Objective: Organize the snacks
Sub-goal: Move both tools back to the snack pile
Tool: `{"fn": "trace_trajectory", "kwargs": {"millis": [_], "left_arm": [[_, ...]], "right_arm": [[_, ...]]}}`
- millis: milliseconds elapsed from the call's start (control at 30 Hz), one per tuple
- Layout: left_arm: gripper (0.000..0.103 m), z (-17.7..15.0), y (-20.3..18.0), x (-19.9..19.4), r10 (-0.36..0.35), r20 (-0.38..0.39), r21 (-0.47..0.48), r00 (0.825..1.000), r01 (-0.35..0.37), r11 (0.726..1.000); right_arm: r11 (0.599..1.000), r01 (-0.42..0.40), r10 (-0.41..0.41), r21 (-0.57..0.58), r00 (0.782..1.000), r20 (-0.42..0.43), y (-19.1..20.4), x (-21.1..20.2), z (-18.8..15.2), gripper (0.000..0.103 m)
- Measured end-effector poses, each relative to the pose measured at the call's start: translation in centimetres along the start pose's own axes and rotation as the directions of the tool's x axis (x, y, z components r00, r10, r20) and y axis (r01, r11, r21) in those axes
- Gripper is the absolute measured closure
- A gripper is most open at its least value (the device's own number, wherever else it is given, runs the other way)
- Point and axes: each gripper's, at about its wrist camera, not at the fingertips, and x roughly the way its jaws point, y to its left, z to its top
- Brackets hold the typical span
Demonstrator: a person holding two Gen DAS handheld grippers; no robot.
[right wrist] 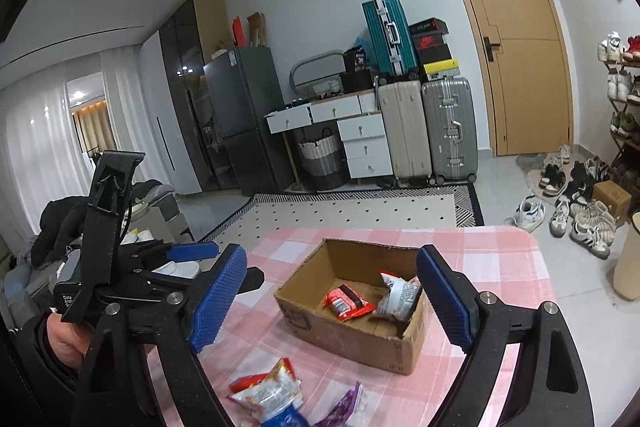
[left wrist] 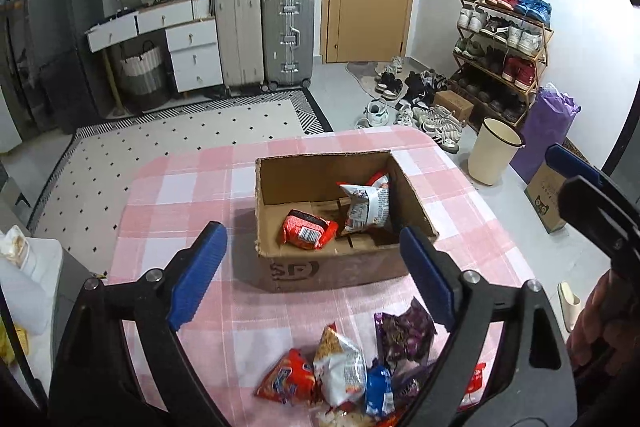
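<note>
An open cardboard box (left wrist: 332, 269) (right wrist: 356, 343) stands on the pink checked table (left wrist: 168, 195) (right wrist: 500, 247). Inside lie a red snack packet (left wrist: 308, 229) (right wrist: 346, 301) and a white snack bag (left wrist: 366, 207) (right wrist: 398, 295). A pile of loose snacks lies in front of the box: a red packet (left wrist: 286, 381), a white-orange bag (left wrist: 340, 367) (right wrist: 266, 389), a blue packet (left wrist: 378, 389) and a purple packet (left wrist: 404, 335) (right wrist: 346, 407). My left gripper (left wrist: 312, 275) is open and empty above the pile. My right gripper (right wrist: 330, 301) is open and empty, held above the table near the box.
The right gripper shows at the right edge of the left wrist view (left wrist: 592, 195); the left gripper shows at the left of the right wrist view (right wrist: 132, 267). On the floor are a cream bin (left wrist: 494, 155), a shoe rack (left wrist: 504, 47), scattered shoes (left wrist: 420, 107) and suitcases (left wrist: 264, 35).
</note>
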Motion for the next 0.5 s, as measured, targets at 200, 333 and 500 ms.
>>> {"fn": "trace_trajectory", "kwargs": {"millis": [200,333,500], "left_arm": [[0.001,-1.9,-1.0,-4.4,0.016,0.048,0.011,0.999,-0.016,1.000],[0.001,-3.0,-1.3,-6.5,0.021,0.063,0.012,0.998,-0.022,1.000],[0.001,-5.0,-1.4,-8.9,0.023,0.077,-0.002,0.997,-0.023,1.000]], "right_arm": [[1.000,0.006,-0.005,-0.023,0.999,0.043,1.6,-4.6,-1.4,0.007],[0.999,0.009,-0.006,-0.046,0.998,0.065,2.8,-7.4,-2.6,0.004],[0.998,0.025,-0.022,-0.051,0.997,0.070,3.6,-9.9,-3.9,0.001]]}}
